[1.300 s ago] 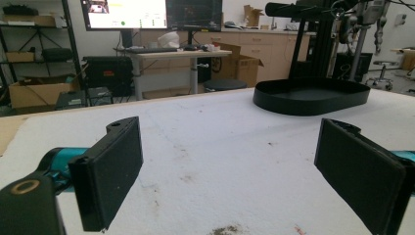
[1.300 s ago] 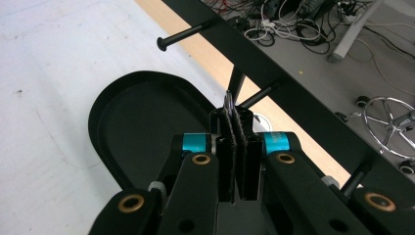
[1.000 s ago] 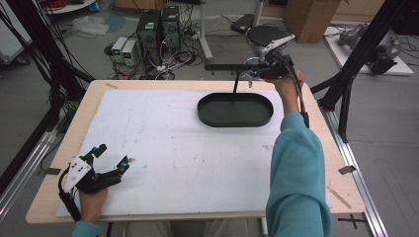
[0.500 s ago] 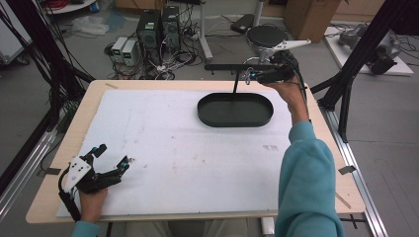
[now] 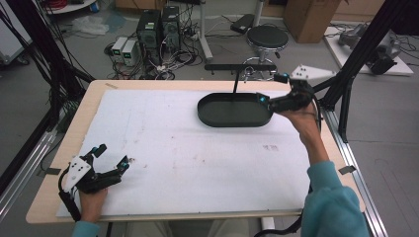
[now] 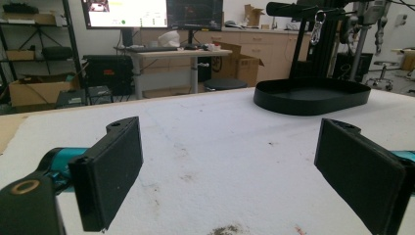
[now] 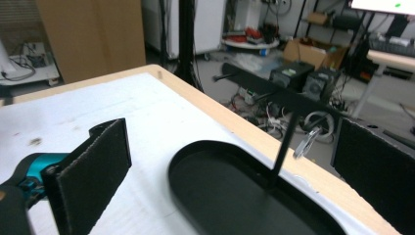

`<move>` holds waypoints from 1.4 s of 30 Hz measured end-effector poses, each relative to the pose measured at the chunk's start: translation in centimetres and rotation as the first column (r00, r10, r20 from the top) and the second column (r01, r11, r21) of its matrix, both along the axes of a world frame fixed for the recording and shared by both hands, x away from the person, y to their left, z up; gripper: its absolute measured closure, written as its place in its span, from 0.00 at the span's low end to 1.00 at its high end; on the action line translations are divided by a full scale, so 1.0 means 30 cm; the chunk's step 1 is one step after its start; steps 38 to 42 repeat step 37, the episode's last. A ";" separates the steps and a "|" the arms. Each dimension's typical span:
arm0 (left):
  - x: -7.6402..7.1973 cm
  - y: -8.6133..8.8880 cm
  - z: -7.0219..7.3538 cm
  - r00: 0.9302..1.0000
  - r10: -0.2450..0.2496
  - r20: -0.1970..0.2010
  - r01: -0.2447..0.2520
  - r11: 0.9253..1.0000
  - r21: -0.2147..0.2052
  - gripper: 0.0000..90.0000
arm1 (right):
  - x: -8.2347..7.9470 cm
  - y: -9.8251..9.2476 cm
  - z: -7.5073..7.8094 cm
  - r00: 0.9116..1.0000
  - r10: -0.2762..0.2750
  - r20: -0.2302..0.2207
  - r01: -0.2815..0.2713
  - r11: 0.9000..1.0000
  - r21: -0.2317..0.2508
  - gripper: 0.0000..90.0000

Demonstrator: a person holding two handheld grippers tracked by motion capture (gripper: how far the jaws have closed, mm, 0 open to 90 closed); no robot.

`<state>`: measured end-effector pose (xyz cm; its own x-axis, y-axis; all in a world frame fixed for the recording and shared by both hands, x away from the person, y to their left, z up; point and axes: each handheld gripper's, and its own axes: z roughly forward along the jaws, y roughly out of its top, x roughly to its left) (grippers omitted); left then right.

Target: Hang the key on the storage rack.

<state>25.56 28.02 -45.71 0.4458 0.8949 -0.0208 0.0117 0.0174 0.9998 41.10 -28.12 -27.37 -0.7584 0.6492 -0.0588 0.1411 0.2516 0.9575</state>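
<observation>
Black oval tray [image 5: 235, 110] with upright post and crossbar, far right of table [image 5: 163, 148].
Right gripper [image 5: 271, 92] jaws apart beside tray; left gripper [image 5: 112, 155] jaws apart, near-left corner.

a black oval tray [image 5: 217, 118] with a low rim lies empty on the far right part of the white table cover. a thin black post [image 5: 235, 84] rises from its far edge, carrying a horizontal bar [image 5: 240, 66].
</observation>
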 end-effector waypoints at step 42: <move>-0.008 0.000 -0.003 1.000 -0.001 0.024 0.002 1.000 -0.003 0.12 | -0.337 -0.122 -0.603 0.992 -0.080 0.092 0.064 0.984 0.168 0.01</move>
